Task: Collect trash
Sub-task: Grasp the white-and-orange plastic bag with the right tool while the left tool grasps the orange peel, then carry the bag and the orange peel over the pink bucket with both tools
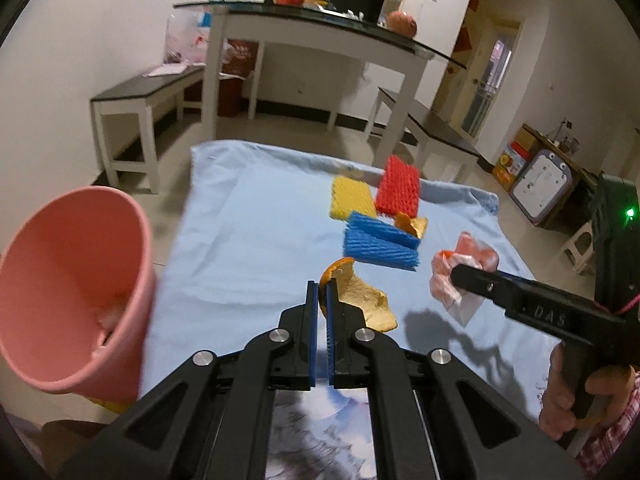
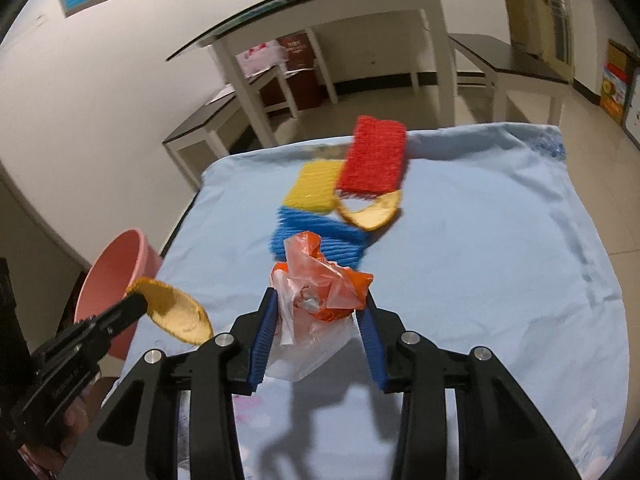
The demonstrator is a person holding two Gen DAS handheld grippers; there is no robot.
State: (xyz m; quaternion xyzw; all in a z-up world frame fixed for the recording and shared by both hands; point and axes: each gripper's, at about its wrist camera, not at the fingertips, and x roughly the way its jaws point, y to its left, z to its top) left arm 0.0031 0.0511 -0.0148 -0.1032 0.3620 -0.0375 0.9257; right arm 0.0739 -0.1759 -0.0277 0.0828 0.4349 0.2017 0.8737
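The left gripper is pressed together on a piece of orange peel, pinching its edge so that the curled rind sticks out to the right of the blue pads and hangs clear above the light blue cloth covering the worktop. The peel shows a bright orange skin on its outer curve and a pale, yellowish pith inside; from the right wrist view it reads as a shallow, cupped oval. Just to the left of that gripper, tilted with its mouth toward the camera, is a pink bin with something pale lying in its bottom. The right gripper is half closed around a crumpled plastic bag, its pads touching the bag's sides; the bag is a wad of translucent orange-red film with a clear white sheet trailing below it, and it casts a shadow on the cloth beneath. Farther away on the cloth lie three ribbed foam fruit nets close together: a blue one nearest, a yellow one behind it, and a red one that leans up, overlapping the yellow. A second piece of orange peel rests between the red and blue nets, its pale inside facing up.
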